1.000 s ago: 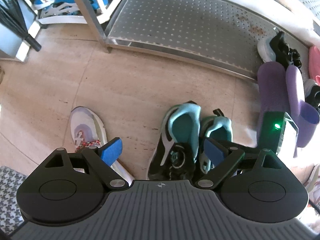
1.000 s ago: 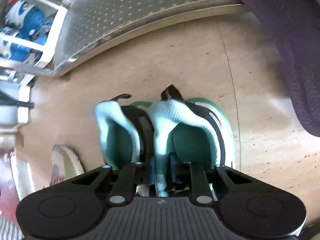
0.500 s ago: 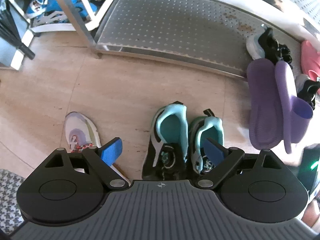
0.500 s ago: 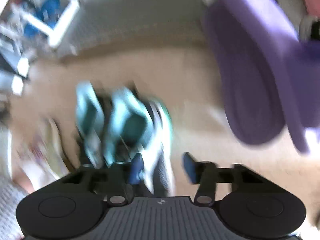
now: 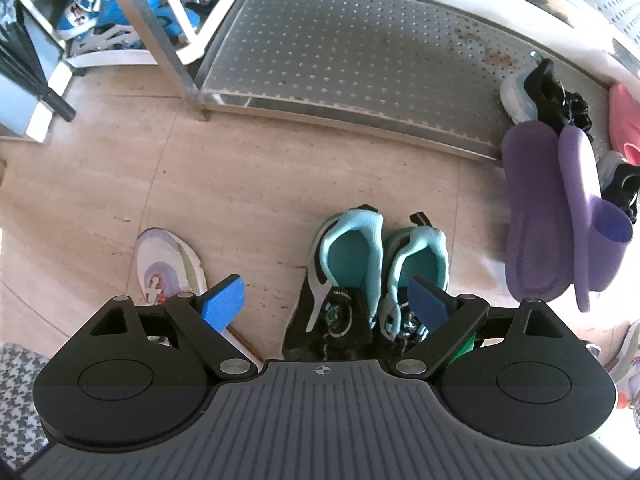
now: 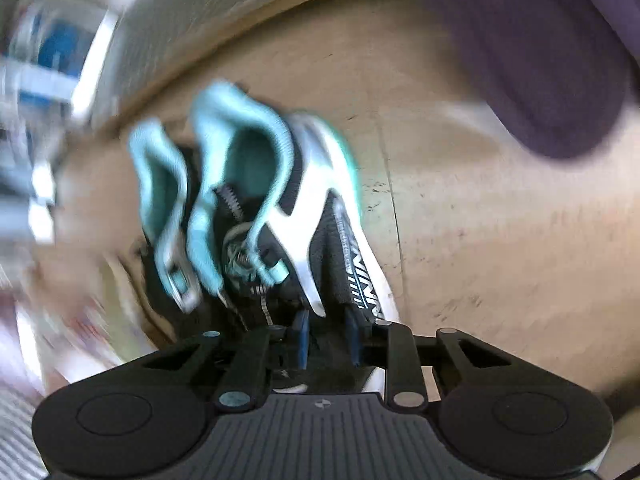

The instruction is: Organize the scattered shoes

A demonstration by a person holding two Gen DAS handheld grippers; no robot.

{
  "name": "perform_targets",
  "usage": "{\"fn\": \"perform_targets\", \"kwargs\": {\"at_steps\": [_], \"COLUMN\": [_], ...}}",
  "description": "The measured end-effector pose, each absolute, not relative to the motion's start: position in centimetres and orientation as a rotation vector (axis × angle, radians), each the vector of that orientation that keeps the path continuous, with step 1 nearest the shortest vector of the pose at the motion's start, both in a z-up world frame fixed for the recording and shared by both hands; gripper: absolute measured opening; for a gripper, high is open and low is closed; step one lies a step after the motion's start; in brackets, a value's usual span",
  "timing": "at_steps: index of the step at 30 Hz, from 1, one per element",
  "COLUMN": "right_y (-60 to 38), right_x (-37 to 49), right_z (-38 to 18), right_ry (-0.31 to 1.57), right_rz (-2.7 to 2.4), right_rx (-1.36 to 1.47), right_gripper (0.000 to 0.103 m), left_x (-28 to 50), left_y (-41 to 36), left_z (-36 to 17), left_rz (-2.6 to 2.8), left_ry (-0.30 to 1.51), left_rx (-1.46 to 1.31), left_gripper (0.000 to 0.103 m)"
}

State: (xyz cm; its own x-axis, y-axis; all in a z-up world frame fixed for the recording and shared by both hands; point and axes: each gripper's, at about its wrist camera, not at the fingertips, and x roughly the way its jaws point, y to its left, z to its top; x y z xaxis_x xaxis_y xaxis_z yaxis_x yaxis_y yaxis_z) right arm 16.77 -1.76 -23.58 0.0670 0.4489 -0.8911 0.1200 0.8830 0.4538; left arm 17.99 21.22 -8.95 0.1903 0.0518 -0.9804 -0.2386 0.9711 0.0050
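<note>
A pair of black and teal sneakers stands side by side on the tan floor, the left sneaker (image 5: 348, 252) touching the right sneaker (image 5: 420, 256). My left gripper (image 5: 324, 292) hovers over the pair, open, with nothing held. In the blurred right wrist view my right gripper (image 6: 326, 340) is closing, its blue pads (image 6: 301, 342) pressing the black side of the right sneaker (image 6: 316, 184). The other sneaker (image 6: 160, 176) lies to its left. A white sneaker (image 5: 168, 264) lies alone at the left.
A perforated metal shoe shelf (image 5: 340, 48) runs across the back, holding a black sneaker (image 5: 548, 92) and a pink slipper (image 5: 622, 112). Purple slippers (image 5: 532, 208) lie at the right, blue skates (image 5: 100, 12) on a rack at top left, houndstooth fabric (image 5: 16, 392) at bottom left.
My right gripper let go of the right sneaker's teal collar, opened, shifted right, and has narrowed again on the shoe's black side. The left gripper stays open over the pair.
</note>
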Motion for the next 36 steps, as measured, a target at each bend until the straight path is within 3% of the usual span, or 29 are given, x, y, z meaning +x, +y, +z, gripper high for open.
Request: {"fn": "perform_targets", "kwargs": {"at_steps": [3,11,14,19,23,29,33,36], "right_y": [-1.5,-4.1,-7.2,-15.0,-19.7,-23.7,-25.5,-26.7], "right_x": [17.3,20.8,21.0,22.0,22.7,23.2,23.3,23.4], "right_z": [-23.2,-14.3,-11.1,-6.1,-8.1,-9.8,-7.9,-7.0], "right_ry": [1.533,1.539,1.513,1.384,1.348,1.445,1.393,1.373], "right_rz": [0.280,0.386,0.405,0.361,0.253,0.228,0.199,0.198], "right_rx": [0.442,-0.036,-0.102,-0.190,-0.103,-0.054,-0.070,-0.034], "right_gripper": [0.031,0.087,0.093,0.099,0.097,0.095,0.097,0.097], "left_x": [18.0,17.7,17.5,17.7,19.0,21.9,23.6,25.0], "left_y": [20.6,14.1,11.3,7.2,3.6,-2.7,-8.9,-13.5], "left_z": [-9.3,-11.9,-12.5,-12.6,-13.4,-13.6,-12.9,-14.5], "left_rz": [0.185,-0.018,-0.113,-0.173,-0.162,-0.224,-0.394,-0.471], "left_ry": [1.385,1.462,1.434,1.326,1.253,1.094,0.999,1.046], "left_rx": [-0.133,0.025,0.004,-0.047,-0.094,-0.186,-0.012,0.206], "left_gripper": [0.092,0.092,0.092,0.092,0.092,0.085,0.087,0.086]}}
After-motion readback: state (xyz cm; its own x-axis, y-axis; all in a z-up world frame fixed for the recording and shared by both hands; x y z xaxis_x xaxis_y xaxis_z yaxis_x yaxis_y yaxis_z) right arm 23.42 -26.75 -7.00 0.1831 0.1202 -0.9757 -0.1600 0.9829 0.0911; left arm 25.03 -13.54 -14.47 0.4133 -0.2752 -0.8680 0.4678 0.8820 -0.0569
